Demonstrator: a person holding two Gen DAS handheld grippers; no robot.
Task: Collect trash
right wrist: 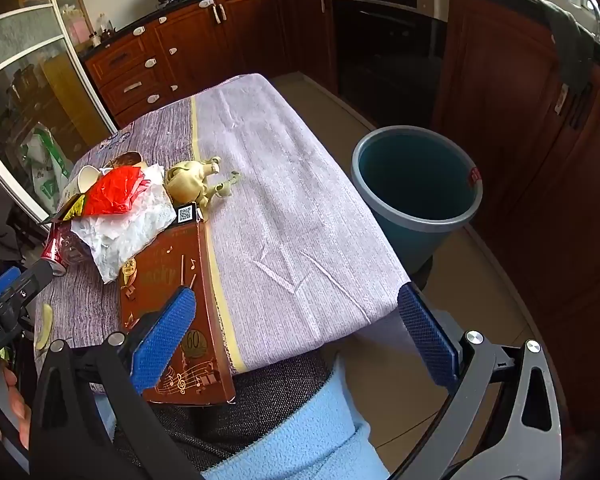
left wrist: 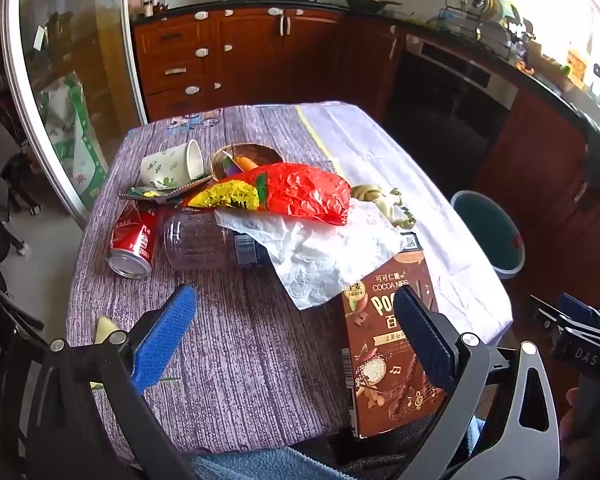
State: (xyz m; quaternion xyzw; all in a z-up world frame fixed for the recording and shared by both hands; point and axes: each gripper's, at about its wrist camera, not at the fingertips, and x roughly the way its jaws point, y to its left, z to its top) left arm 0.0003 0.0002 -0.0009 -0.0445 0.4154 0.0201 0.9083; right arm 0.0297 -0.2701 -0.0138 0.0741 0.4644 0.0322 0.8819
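Observation:
Trash lies piled on the table point(left wrist: 236, 360): a brown Pocky box point(left wrist: 384, 364) at the near edge, a white crumpled paper point(left wrist: 320, 248), a red and yellow snack bag point(left wrist: 296, 192), a clear plastic bottle point(left wrist: 200, 244), a red can point(left wrist: 134, 246) on its side and a paper cup point(left wrist: 172, 164). My left gripper point(left wrist: 296, 332) is open above the near table, its right finger over the box. My right gripper point(right wrist: 296, 332) is open above the table's near edge, its left finger over the box point(right wrist: 172, 300). A blue-grey bin point(right wrist: 416, 196) stands on the floor, right of the table.
A wicker bowl point(left wrist: 246, 156) and green-yellow peels point(left wrist: 384, 200) lie behind the pile. A peel piece point(right wrist: 46, 324) lies at the near left edge. Brown kitchen cabinets, an oven and a glass door surround the table. A person's lap in light blue sits below.

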